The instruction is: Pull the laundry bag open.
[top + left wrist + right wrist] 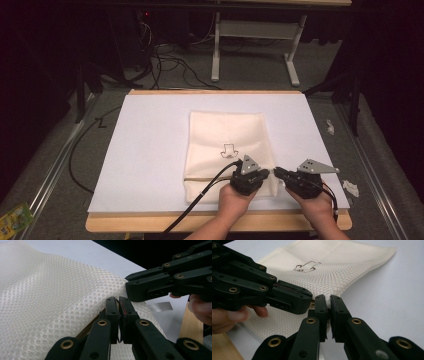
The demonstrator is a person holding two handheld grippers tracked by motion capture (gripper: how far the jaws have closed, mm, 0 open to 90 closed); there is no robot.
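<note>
- While both grippers pinched the mesh bag (227, 145) at its near right edge, you did well to pull them gently apart, so the mouth would open without slipping.
- Your left gripper (118, 305) was pressed together on the bag's mesh; your right gripper (328, 304) was clamped on the same edge, just beside it.
- That cream, honeycomb-textured bag lay flat on the white sheet (150, 150), soft and limp, with a small dark printed outline (230, 150) at its middle.

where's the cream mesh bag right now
In the high view the cream mesh bag with a small black drawing lies flat near the middle of the white sheet, its near right corner pinched by the left gripper and right gripper.
</note>
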